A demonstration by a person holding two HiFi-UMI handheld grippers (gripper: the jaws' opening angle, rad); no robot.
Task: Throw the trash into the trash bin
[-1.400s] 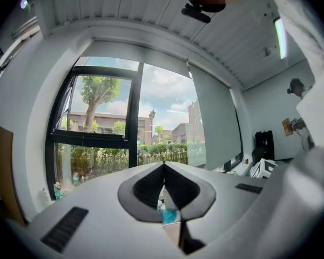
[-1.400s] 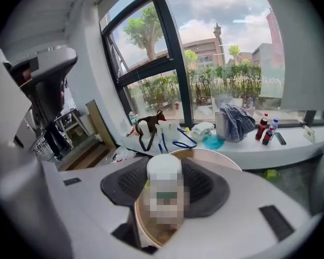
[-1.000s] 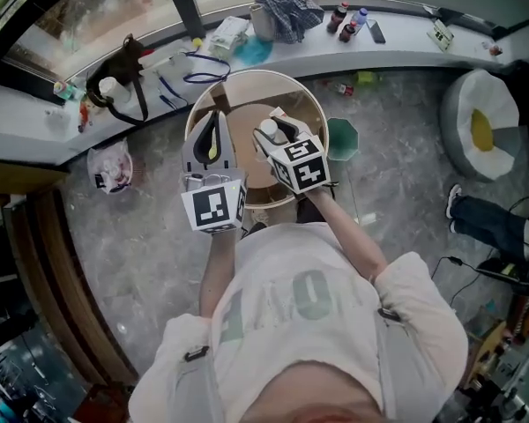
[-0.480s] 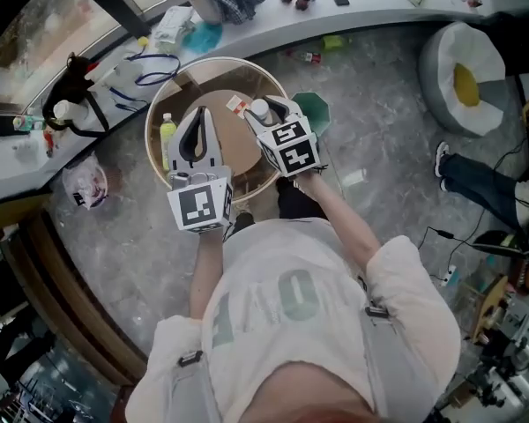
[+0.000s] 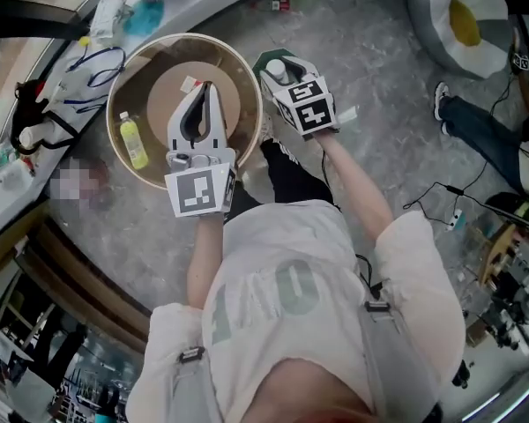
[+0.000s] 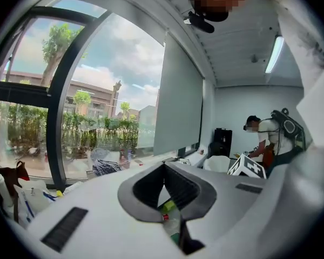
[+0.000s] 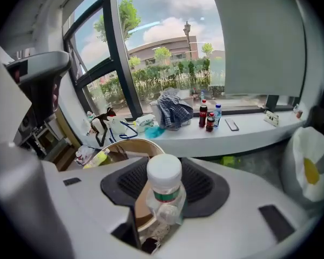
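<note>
Over grey flooring, right gripper (image 5: pixel 282 67) is clutching a white-capped bottle (image 7: pixel 164 193) above the green trash bin (image 5: pixel 269 60), left gripper (image 5: pixel 206 88) hanging clenched, empty; an off-centre release could bounce it out.

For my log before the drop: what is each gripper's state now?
Left gripper: shut, empty.
Right gripper: shut on the white-capped bottle.

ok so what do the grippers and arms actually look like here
Both the left gripper and right gripper have light grey bodies with dark grey ribbed pads lining curved jaws. Each carries a white cube printed with black square markers. The person wears a pale short-sleeved T-shirt with faded green print; forearms are bare.
</note>
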